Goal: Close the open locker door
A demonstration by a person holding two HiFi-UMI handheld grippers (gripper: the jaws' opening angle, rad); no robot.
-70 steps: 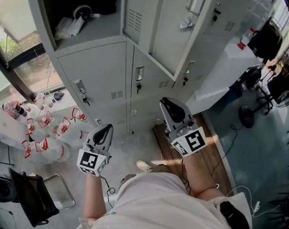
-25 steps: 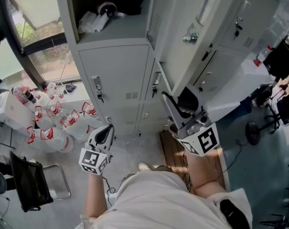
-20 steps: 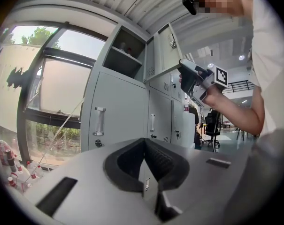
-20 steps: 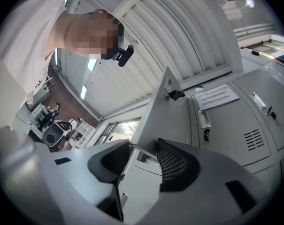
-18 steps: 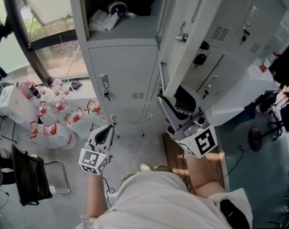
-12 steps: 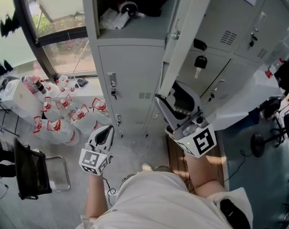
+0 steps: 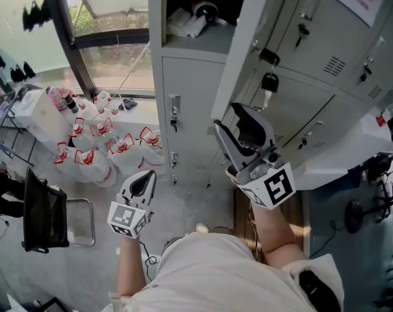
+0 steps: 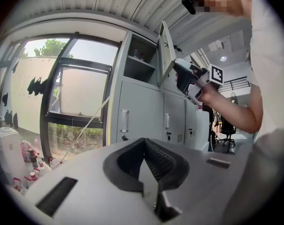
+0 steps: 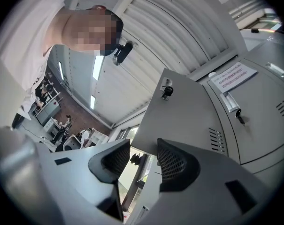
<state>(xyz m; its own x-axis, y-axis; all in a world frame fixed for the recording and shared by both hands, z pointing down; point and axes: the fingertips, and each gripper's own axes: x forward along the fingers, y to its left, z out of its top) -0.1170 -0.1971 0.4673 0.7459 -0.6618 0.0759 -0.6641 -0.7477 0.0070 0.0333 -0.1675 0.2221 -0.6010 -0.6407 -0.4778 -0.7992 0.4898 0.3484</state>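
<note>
The grey locker door (image 7: 248, 44) of the upper compartment (image 7: 202, 34) stands swung out, and white odds and ends (image 7: 190, 19) lie inside. My right gripper (image 7: 238, 132) is raised right at the door's lower end. Its jaws are closing. In the right gripper view the door (image 9: 188, 116) fills the space above the right gripper (image 9: 144, 156), and its lower edge shows in the gap, clear of both pads. My left gripper (image 7: 141, 182) hangs low in front of the lockers, shut and empty. The left gripper view shows the left gripper (image 8: 144, 158) closed, with the door (image 8: 165, 50) up ahead.
Several red-capped water bottles (image 7: 99, 148) crowd the floor under the window (image 7: 105, 12). A black chair (image 7: 43, 210) stands at the left. Keys (image 7: 269, 82) hang from a neighbouring locker door. A white table (image 7: 352, 155) is at the right, a wooden board (image 7: 241, 207) by my feet.
The head view has swung, so the lockers sit further right and closer. My right gripper has stayed up at the door's lower end; the left gripper has kept its place.
</note>
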